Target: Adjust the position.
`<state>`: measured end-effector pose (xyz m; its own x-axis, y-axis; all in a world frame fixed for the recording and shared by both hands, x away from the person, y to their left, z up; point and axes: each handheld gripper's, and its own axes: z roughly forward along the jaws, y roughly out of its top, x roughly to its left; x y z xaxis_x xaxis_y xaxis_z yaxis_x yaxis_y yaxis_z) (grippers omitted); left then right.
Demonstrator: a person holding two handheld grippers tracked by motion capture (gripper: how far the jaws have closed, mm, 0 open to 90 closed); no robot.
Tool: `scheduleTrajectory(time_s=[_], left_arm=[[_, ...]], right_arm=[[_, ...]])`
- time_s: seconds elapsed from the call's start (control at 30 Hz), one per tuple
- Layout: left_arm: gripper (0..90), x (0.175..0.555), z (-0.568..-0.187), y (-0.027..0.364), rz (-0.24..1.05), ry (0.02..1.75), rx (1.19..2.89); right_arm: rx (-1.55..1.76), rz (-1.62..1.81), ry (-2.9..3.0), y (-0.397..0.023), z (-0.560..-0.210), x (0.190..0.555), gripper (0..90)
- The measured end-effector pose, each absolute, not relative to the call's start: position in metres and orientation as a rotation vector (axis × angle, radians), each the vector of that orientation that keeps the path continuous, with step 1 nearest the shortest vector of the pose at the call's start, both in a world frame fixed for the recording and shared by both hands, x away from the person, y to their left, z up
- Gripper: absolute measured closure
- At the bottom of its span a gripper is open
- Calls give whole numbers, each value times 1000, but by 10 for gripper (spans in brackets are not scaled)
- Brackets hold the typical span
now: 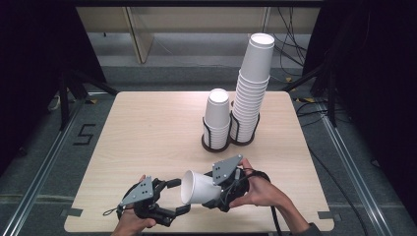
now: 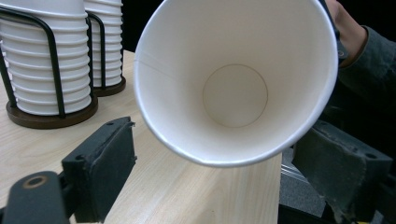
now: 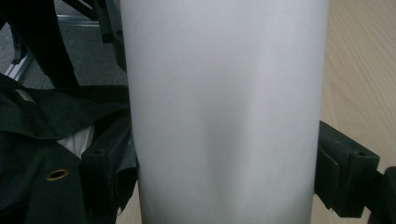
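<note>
Landmark: the holder (image 1: 216, 143), a dark two-ring wire rack on the far right part of the table (image 1: 147, 137).
Cup (image 1: 199, 187): white paper, lying on its side in the air, well on the person's side of the holder, near the front edge of the table; its open mouth faces the left gripper.
Right gripper (image 1: 227, 189): nearer the person than the holder; its jaws pinch the cup's wall from both sides. In the right gripper view the cup (image 3: 224, 112) stands between the two dark pads (image 3: 343, 170), and both touch it.
Left gripper (image 1: 172, 196): further left of the holder than the right gripper, at the front edge; its jaws are spread and pinch nothing. In the left gripper view the cup's rim (image 2: 236, 84) hangs above and between its pads (image 2: 105, 170), apart from both.
Short stack (image 1: 217, 114): cups upside down in the holder's left ring.
Tall stack (image 1: 252, 83): cups upside down in the right ring, leaning slightly right at the top, touching the short stack's side low down.
Hands: each grips its tool from the table's near edge; a dark sleeve (image 2: 373, 60) shows behind the cup.
</note>
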<state>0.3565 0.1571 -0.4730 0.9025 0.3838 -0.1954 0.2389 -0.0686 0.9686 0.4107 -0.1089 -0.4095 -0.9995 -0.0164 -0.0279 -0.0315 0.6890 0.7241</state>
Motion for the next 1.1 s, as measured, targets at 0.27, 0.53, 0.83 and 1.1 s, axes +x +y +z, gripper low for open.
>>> scheduleTrajectory(time_s=[0.27, 0.53, 0.83, 1.1], left_arm=[[119, 355, -474, 151, 135, 464, 1647], [120, 354, -470, 151, 138, 464, 1634], [44, 353, -470, 149, 139, 471, 1604], [60, 353, -470, 150, 138, 471, 1575]], right_arm=[[-55, 1296, 2880, -104, -415, 411, 200], [-57, 1314, 2882, -101, -419, 411, 201], [-73, 1320, 2897, -92, -424, 408, 202], [-77, 1328, 2904, -87, -426, 406, 201]])
